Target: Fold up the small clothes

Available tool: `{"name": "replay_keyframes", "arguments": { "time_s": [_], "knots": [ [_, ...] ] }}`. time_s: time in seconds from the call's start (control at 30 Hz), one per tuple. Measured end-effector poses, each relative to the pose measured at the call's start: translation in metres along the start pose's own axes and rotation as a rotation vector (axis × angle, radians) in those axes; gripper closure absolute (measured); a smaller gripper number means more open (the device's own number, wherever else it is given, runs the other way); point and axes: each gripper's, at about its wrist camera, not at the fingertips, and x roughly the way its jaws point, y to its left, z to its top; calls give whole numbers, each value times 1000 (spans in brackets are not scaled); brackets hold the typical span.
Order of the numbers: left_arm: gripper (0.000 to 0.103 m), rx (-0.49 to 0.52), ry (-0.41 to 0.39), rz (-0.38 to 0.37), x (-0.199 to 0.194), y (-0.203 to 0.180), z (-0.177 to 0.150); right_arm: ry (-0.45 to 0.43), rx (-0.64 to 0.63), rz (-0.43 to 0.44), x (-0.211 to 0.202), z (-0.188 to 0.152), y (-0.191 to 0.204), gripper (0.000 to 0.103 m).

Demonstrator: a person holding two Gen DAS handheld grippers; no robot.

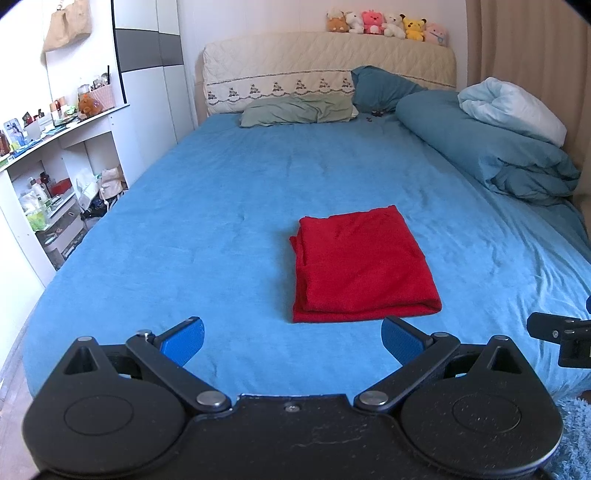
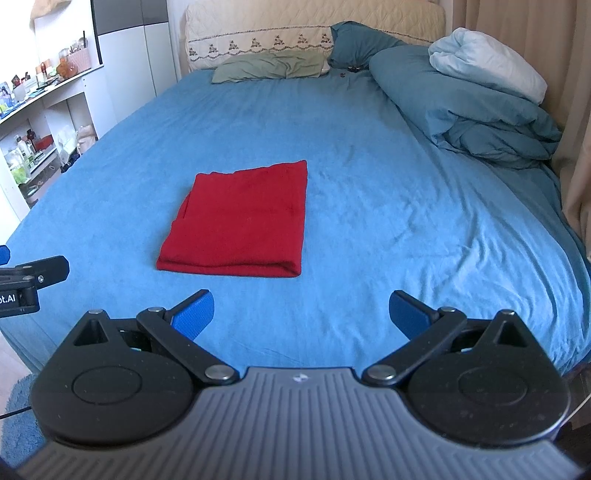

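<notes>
One red garment (image 1: pixel 364 266) lies folded on the blue bed sheet (image 1: pixel 207 206), a soft rectangle of fuzzy, terry-like cloth with several layers showing along its left edge and a rounded fold on the near side. In the left wrist view it sits at about 1 o'clock from the left gripper (image 1: pixel 293 339); in the right wrist view it is at about 11 o'clock from the right gripper (image 2: pixel 301 314). Both grippers are released – the two blue ribbed pads of each stand wide apart over the sheet, holding nothing and not touching the garment.

The sheet is slightly wrinkled. At the head end there is one flat grey-green pillow (image 1: pixel 297 110), and at the right a bulky teal duvet (image 1: pixel 491 147) with one pale blue bundle (image 1: pixel 513 109) on top. Six plush toys (image 1: pixel 386 24) sit in a row on the quilted cream headboard (image 1: pixel 328 66).
</notes>
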Motion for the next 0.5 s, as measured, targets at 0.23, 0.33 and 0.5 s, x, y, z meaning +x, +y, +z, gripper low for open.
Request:
{"name": "replay_keyframes", "arguments": {
  "time_s": [0.23,0.33,0.5],
  "knots": [
    [0,3,-2,2,0,-1,0,4,-4,2,2,0,-1,0],
    [0,10,-5,8,-1,-3,0,5,-5,4,3,-1,-3,0],
    [0,7,-10,-2,-1,-2,0,4,-5,2,3,-1,-2,0]
  ]
}}
